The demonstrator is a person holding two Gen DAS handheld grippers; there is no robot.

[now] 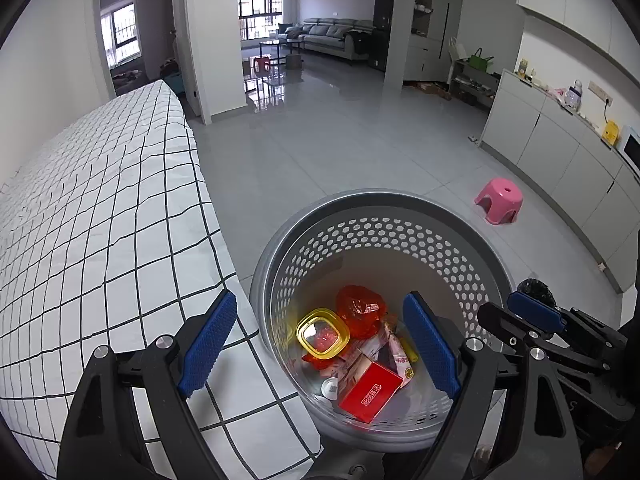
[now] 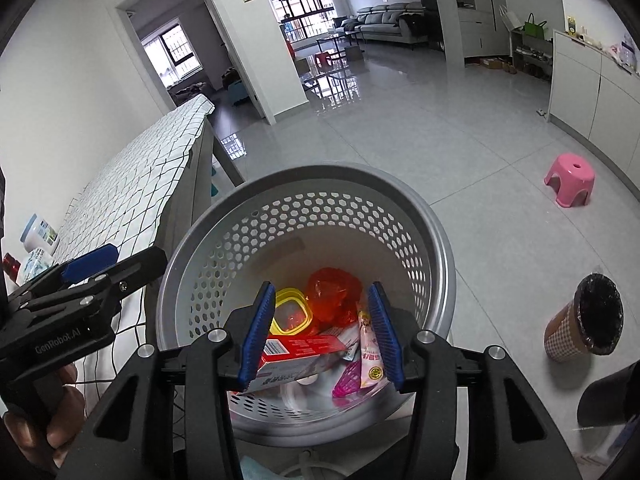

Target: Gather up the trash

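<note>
A grey perforated basket (image 1: 376,196) (image 2: 320,172) stands on the floor beside the table. It holds a crumpled red wrapper (image 1: 360,312) (image 2: 332,288), a yellow-rimmed lid (image 1: 322,334) (image 2: 290,312), a red box (image 1: 370,390) (image 2: 304,346) and a pink snack packet (image 2: 372,356). My left gripper (image 1: 320,299) hovers wide open over the basket's left rim, with nothing between its pads. Over the basket's mouth my right gripper (image 2: 321,286) is open too, its pads touching nothing. Each wrist view shows the other gripper from the side: the right gripper (image 1: 536,312), the left gripper (image 2: 92,260).
A table with a white checked cloth (image 1: 100,220) (image 2: 132,184) runs along the left, with bottles (image 2: 38,232) on it. A small checked bin with a black liner (image 2: 588,320) stands right of the basket. A pink stool (image 1: 499,200) (image 2: 570,180) sits farther off, near grey cabinets (image 1: 560,148).
</note>
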